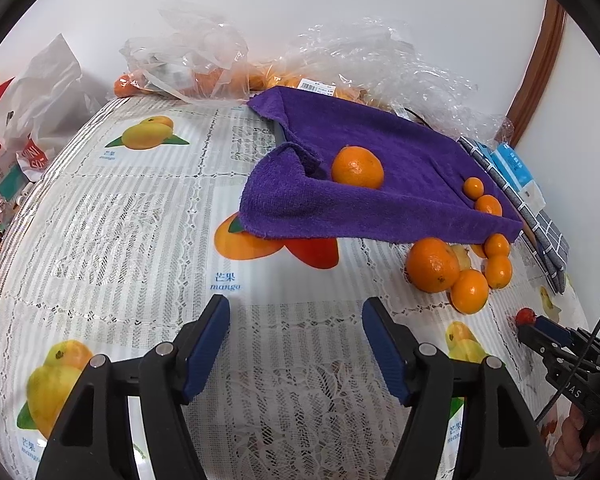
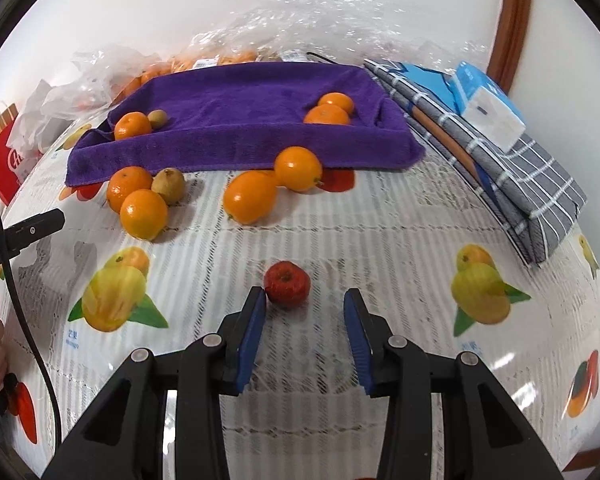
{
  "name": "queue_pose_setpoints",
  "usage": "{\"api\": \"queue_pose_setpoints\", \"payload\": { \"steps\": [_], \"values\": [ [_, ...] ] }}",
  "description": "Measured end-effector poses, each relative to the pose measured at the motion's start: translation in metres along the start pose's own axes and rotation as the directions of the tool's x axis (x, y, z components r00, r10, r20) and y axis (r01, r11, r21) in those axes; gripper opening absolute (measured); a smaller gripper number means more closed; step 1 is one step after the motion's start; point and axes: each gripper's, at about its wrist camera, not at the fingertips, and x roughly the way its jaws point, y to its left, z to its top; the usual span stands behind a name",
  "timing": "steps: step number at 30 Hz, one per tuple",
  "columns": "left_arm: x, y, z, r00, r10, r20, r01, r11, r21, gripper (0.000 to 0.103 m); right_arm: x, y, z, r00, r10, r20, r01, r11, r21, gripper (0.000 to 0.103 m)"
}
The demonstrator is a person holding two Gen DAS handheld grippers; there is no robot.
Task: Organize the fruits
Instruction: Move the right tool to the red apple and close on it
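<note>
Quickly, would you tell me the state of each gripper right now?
Left gripper: open, holding nothing.
Right gripper: open, empty, small red fruit just ahead by its left finger.

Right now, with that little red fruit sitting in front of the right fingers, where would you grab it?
Across its round middle, coming straight forward and low. The small red fruit sits stem-up on the tablecloth, alone, by the open right gripper's left finger, so shift slightly left first.
</note>
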Motion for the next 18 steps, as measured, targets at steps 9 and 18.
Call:
{"api": "queue_pose_setpoints", "payload": {
  "steps": [9, 18],
  "values": [
    [0.0, -0.001, 0.0, 1.0, 0.0, 0.001, 0.0, 1.0, -0.001, 0.069, -0.001, 0.003, 0.0, 1.0, 0.031, 0.0, -0.031, 0.999, 0.027, 0.04],
    [-0.001, -0.002, 0.0, 1.0, 0.002, 0.002, -0.002, 1.0, 0.001, 0.068, 0.006, 0.007, 0.005, 1.0, 0.004, 0.024, -0.006, 0.998, 0.069, 0.025]
  ]
}}
